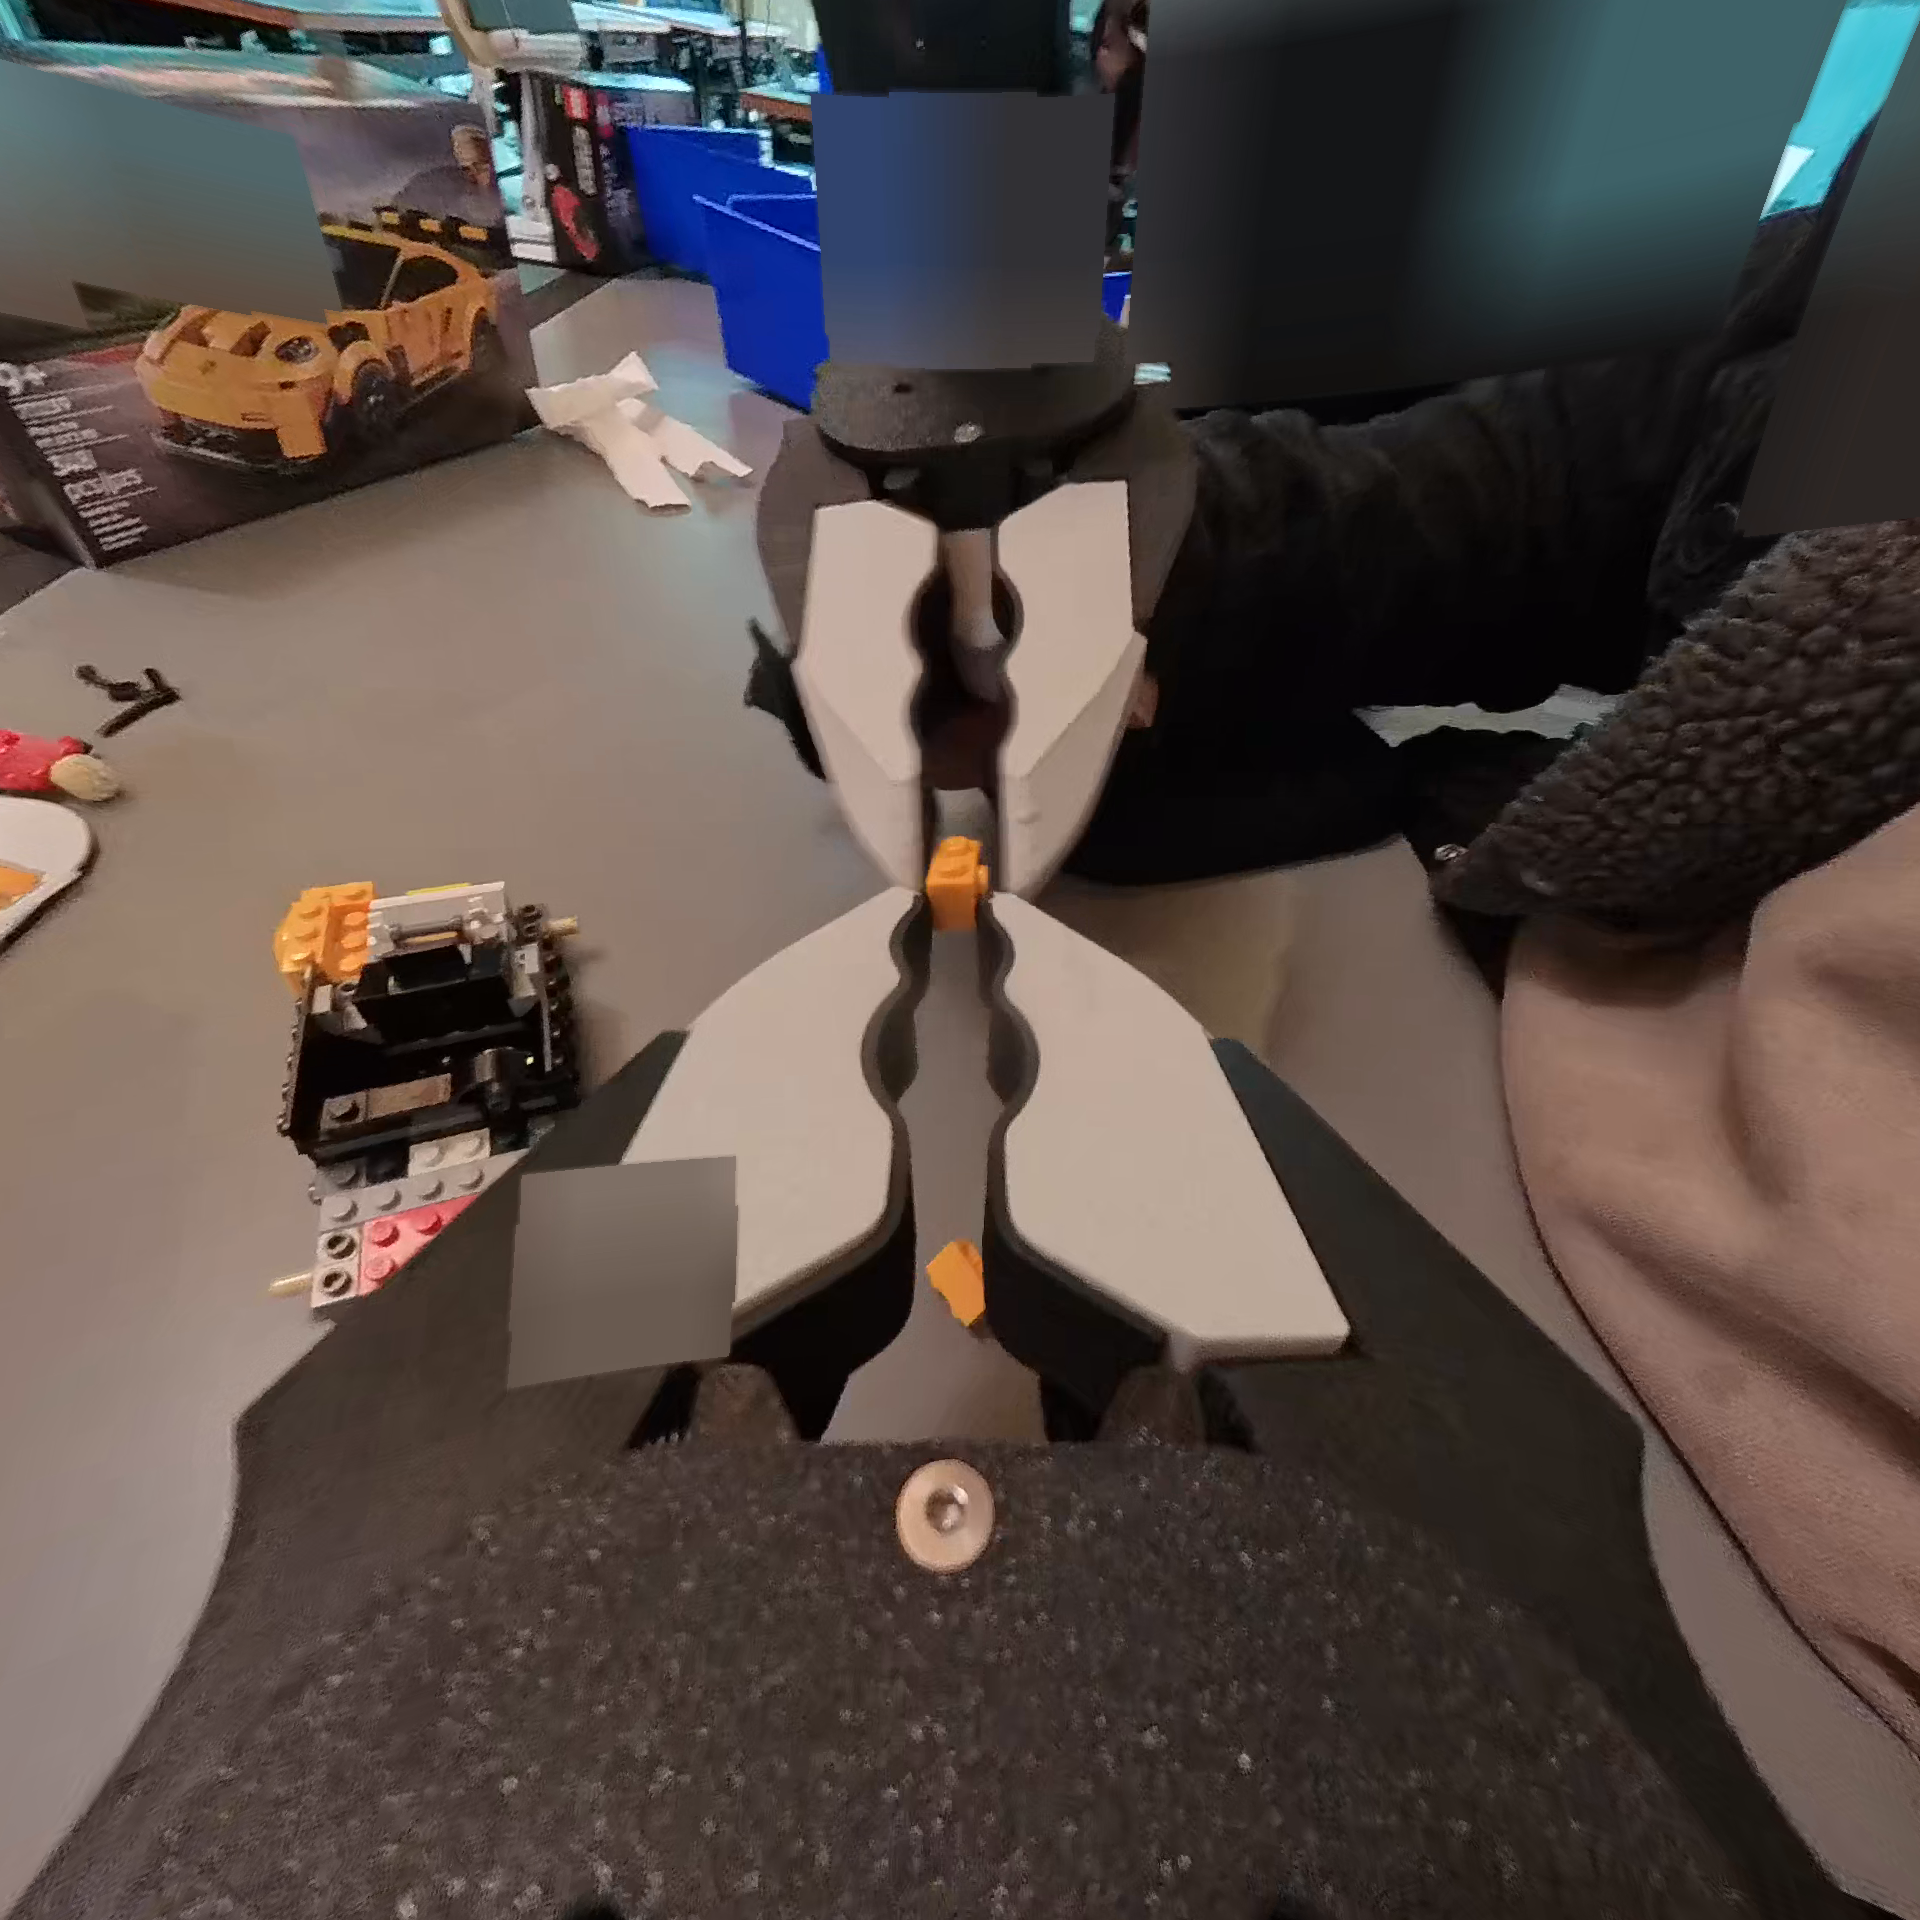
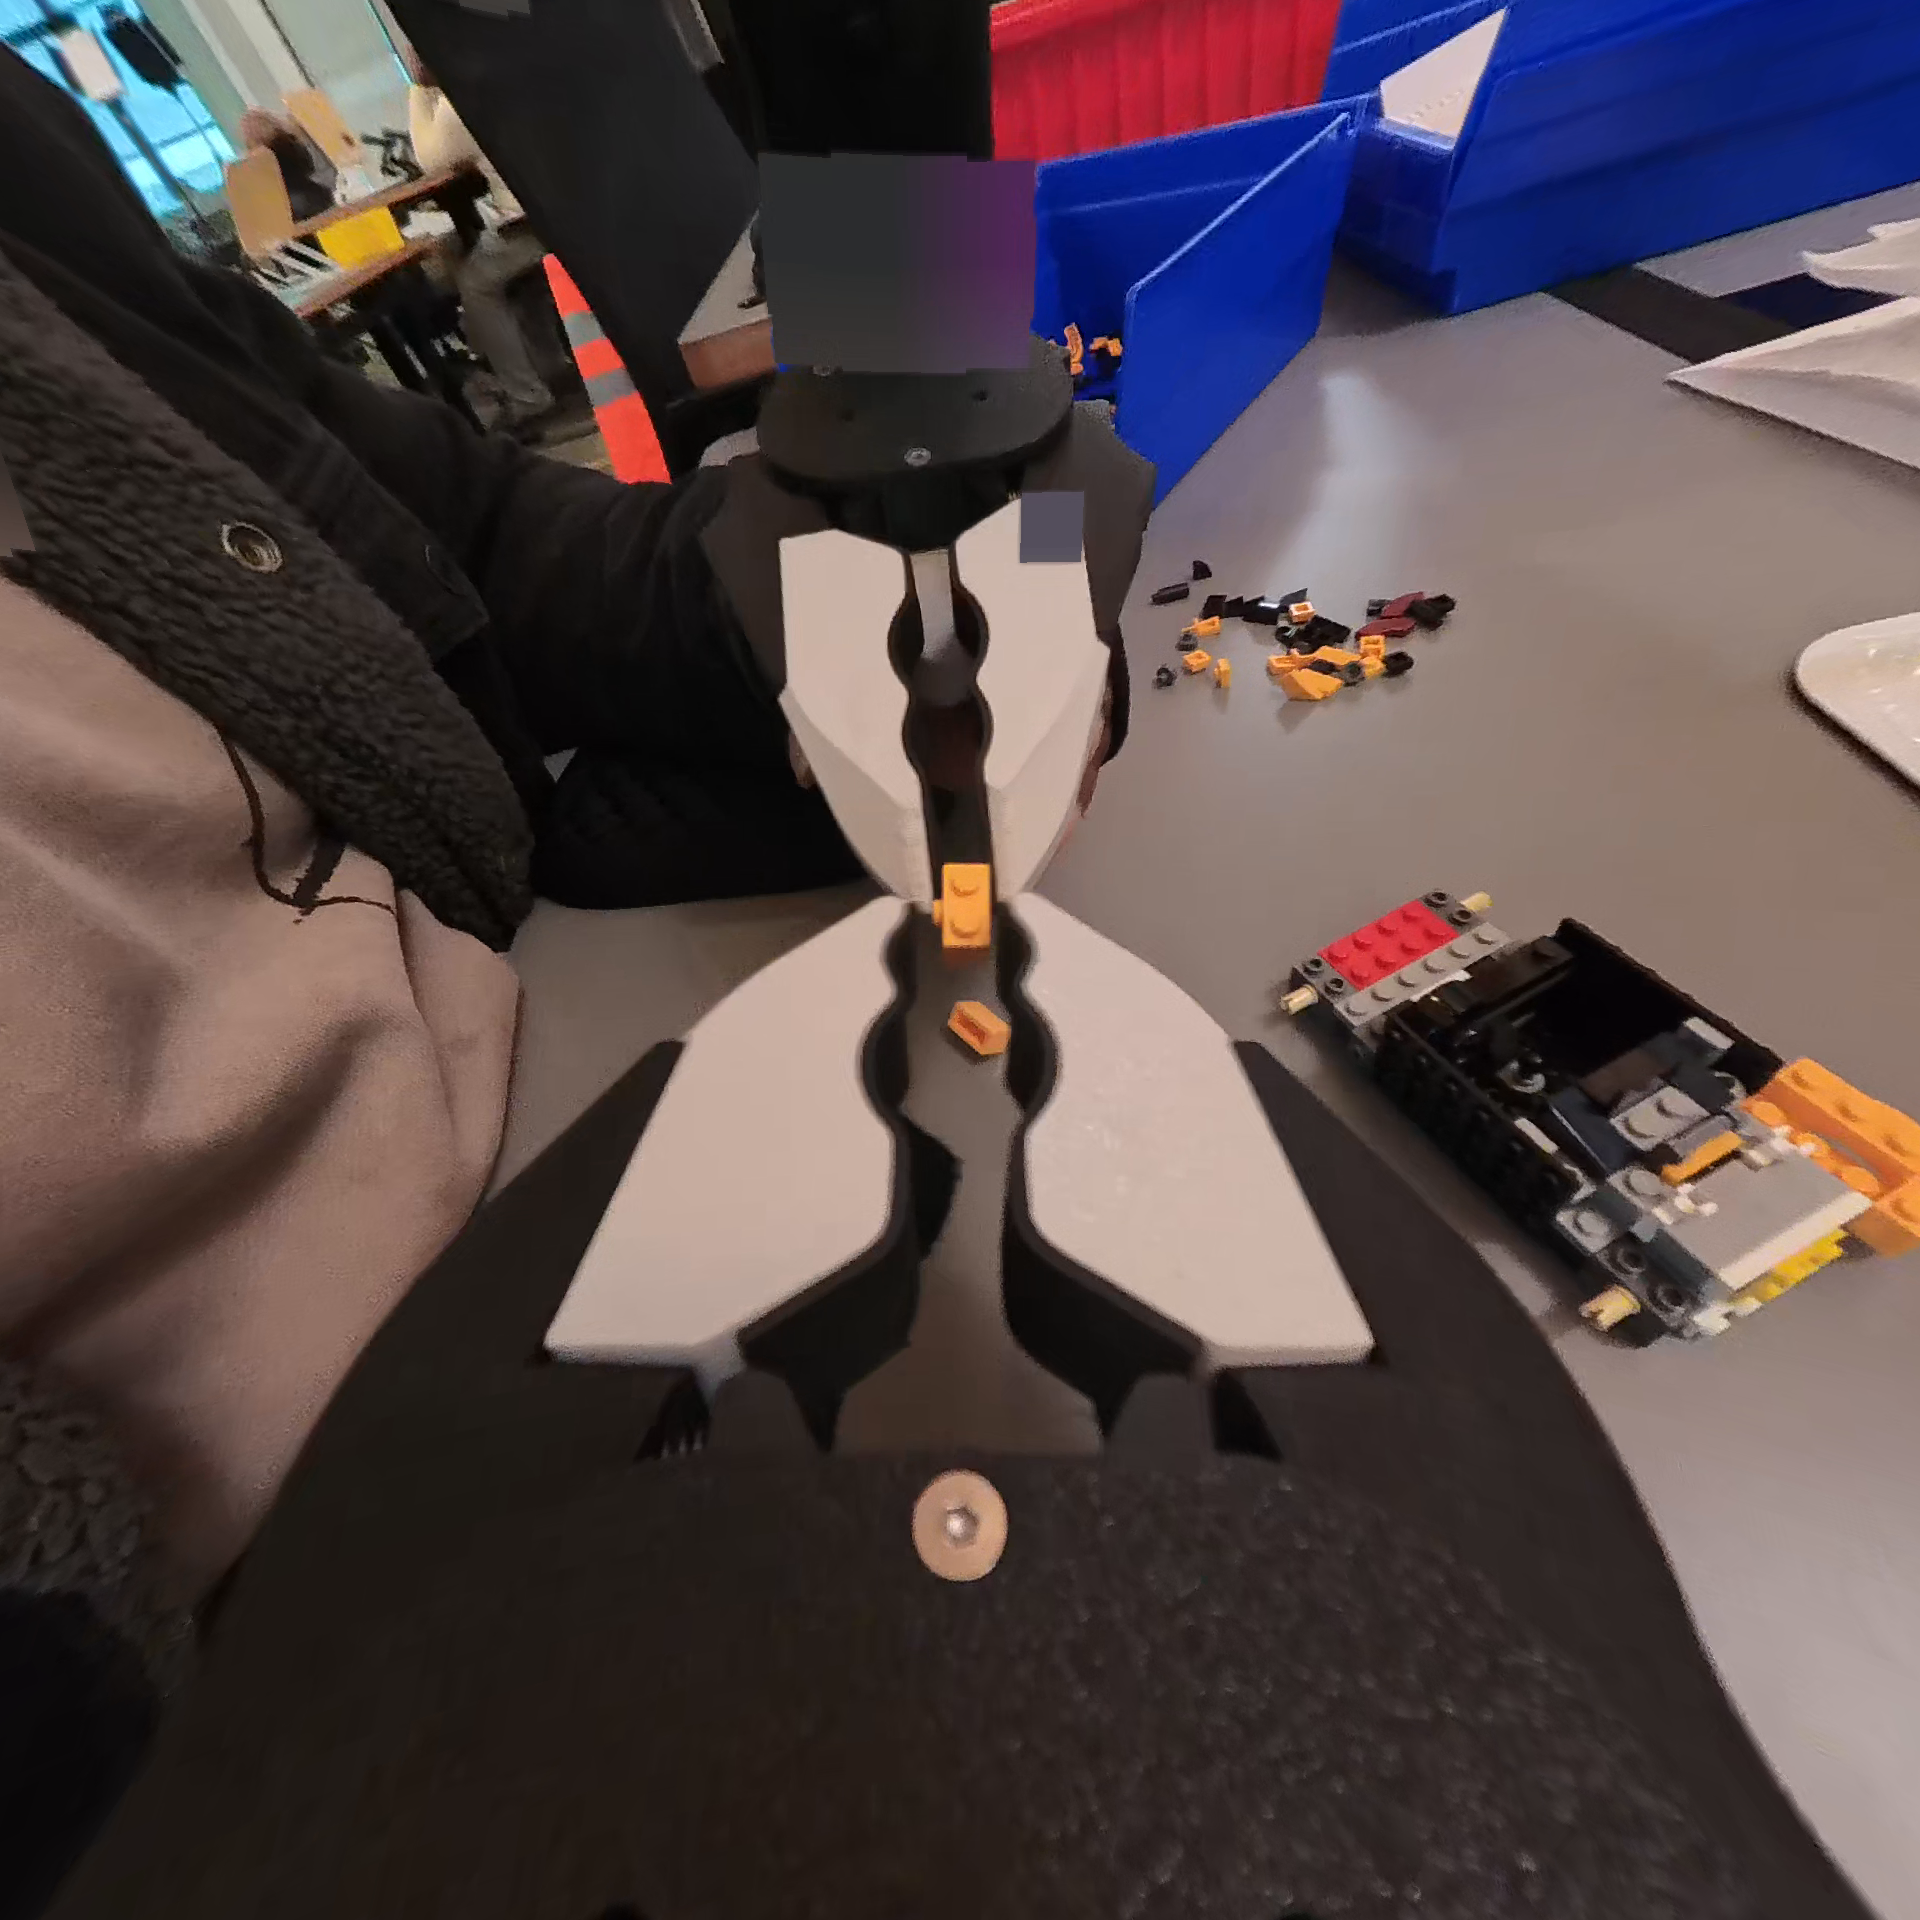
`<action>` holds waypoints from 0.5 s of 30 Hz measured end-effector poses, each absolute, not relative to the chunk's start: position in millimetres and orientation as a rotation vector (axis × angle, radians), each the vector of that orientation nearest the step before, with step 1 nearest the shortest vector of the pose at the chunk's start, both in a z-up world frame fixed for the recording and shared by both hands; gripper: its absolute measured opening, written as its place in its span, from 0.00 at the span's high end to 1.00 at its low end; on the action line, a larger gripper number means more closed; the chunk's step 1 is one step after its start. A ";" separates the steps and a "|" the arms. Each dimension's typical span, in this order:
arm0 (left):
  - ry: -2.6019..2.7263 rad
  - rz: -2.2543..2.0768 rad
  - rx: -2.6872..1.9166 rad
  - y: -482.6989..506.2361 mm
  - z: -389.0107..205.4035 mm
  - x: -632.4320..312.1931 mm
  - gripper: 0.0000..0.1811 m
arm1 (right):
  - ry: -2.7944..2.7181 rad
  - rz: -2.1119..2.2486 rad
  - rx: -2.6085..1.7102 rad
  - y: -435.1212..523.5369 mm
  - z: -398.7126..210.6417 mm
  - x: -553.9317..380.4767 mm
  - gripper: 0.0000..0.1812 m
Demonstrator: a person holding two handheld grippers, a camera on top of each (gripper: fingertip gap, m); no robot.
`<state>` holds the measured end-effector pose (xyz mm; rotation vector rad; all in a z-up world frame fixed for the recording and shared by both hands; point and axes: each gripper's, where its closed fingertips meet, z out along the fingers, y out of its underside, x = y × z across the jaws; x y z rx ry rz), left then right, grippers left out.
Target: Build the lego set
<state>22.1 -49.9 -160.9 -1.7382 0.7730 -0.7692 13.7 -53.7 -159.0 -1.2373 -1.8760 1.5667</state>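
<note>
My two grippers face each other tip to tip above the grey table point(image 1: 520, 727). A small orange brick point(image 1: 956, 878) sits between both pairs of tips. My left gripper point(image 1: 954, 912) is shut on its near end and my right gripper point(image 1: 958, 854) is shut on its far end. In the right wrist view the same orange brick point(image 2: 964, 906) is held by my right gripper point(image 2: 964, 930) and the left gripper point(image 2: 961, 881). A second small orange piece point(image 1: 958, 1280) lies on the table below them, and also shows in the right wrist view point(image 2: 977, 1029). The part-built black, grey and orange car point(image 1: 426, 1039) lies beside them point(image 2: 1558, 1091).
A pile of loose orange, black and dark red pieces point(image 2: 1299, 639) lies near blue bins point(image 2: 1226, 260). The set's box point(image 1: 270, 416) and crumpled white paper point(image 1: 634, 426) stand farther back. A white plate edge point(image 2: 1870, 686) is at the right. A person's dark fleece sleeve point(image 1: 1714, 748) borders the table. Both grippers' tips are close together, under 4 cm apart.
</note>
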 end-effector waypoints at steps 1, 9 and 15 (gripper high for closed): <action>0.761 -0.775 -1.737 -48.9 -160.3 21.1 0.96 | -1.864 1.574 -1.230 -52.0 -157.6 13.0 0.95; 0.777 -0.541 -1.954 -26.4 -207.3 11.0 0.81 | -1.682 1.522 -1.347 5.5 -154.1 16.9 0.95; 0.783 -0.472 -2.178 -14.3 -244.2 15.1 0.79 | -1.721 1.488 -1.387 14.3 -170.9 22.6 0.95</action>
